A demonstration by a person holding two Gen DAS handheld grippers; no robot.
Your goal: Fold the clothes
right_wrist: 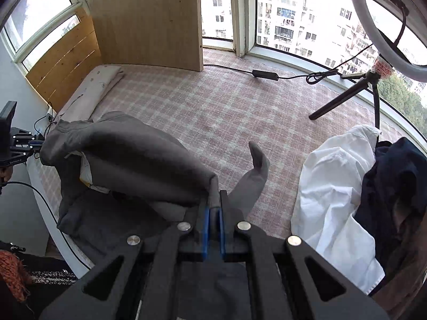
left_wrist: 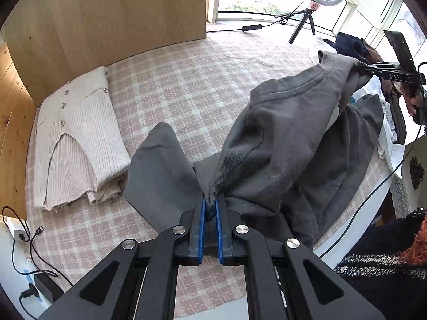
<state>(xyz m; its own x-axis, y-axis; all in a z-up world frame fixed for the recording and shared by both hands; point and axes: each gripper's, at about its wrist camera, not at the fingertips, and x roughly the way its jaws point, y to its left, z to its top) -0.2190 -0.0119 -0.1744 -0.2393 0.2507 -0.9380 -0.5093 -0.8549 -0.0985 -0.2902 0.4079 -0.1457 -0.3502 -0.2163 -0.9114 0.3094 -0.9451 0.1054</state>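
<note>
I am looking down on the checked pink surface (left_wrist: 202,85), the largest thing in view, running from the near edge out to the windows. On it, at the far left against the wooden panel (left_wrist: 106,18), the cream ribbed cardigan (left_wrist: 77,144) is lying folded: I judge that piece done. At the right, the pile of unfolded clothes (right_wrist: 355,200), white, navy and brown, is waiting untouched, so I judge most of the task still to be ahead.

The grey sweatshirt (left_wrist: 288,138) is the item in hand. It is hanging between the two tools above the near middle of the surface, collar uppermost, one sleeve draping down to the left, its lower part trailing on the surface. I judge this to be the lift and spread before laying flat; no fold is made in it yet.

The left gripper (left_wrist: 210,202) is pointing steeply down, its blue pads narrowed onto a bunched shoulder or sleeve seam of the sweatshirt. The right gripper (right_wrist: 214,205) is likewise tilting steeply down, its jaws pinching the opposite edge near the collar, with cloth showing between the pads. From the left wrist view I am seeing it raised at the far right, the garment stretching taut between both grips.
</note>
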